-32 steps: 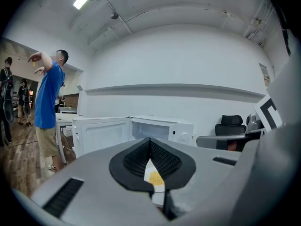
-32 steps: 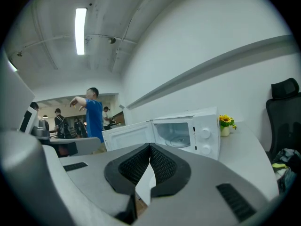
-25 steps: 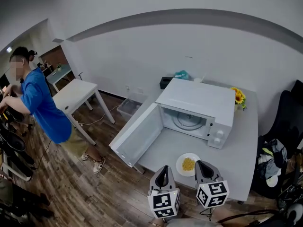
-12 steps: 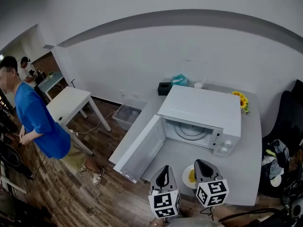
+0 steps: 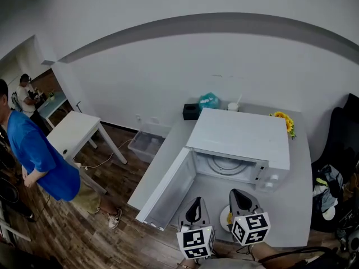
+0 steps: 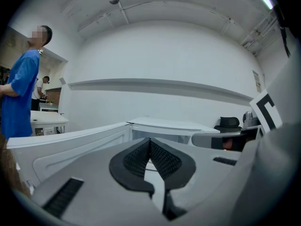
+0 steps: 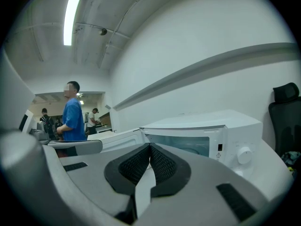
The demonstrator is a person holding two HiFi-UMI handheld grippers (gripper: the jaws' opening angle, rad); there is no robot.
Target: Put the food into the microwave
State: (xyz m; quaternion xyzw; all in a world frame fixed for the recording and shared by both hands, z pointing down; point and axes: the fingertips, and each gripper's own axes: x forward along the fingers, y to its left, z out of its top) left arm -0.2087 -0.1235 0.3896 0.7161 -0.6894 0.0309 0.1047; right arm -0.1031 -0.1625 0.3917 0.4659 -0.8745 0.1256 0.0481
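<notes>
A white microwave (image 5: pixel 240 138) stands on the grey table (image 5: pixel 293 196) with its door (image 5: pixel 166 193) swung wide open to the left, showing the glass turntable (image 5: pixel 226 164). The white plate (image 5: pixel 224 217) of yellow food lies in front of it, mostly hidden behind my right gripper (image 5: pixel 235 194). My left gripper (image 5: pixel 196 202) hovers beside it, over the table's near edge. Both are shut with nothing held. The left gripper (image 6: pixel 150 141) points at the open door (image 6: pixel 70 142). The right gripper (image 7: pixel 150 146) faces the microwave (image 7: pixel 207 131).
Sunflowers (image 5: pixel 282 121), a black box (image 5: pixel 190 112), a teal bag (image 5: pixel 208 100) and a white cup (image 5: pixel 233 106) sit behind the microwave. A person in blue (image 5: pixel 35 157) stands at the left near a white table (image 5: pixel 70 133). A plastic bin (image 5: pixel 143 144) is on the floor. A black chair (image 5: pixel 342 144) stands right.
The head view has tilted, so the microwave sits lower and nearer my grippers. The plate has slid behind the right gripper. The person in blue has stepped left.
</notes>
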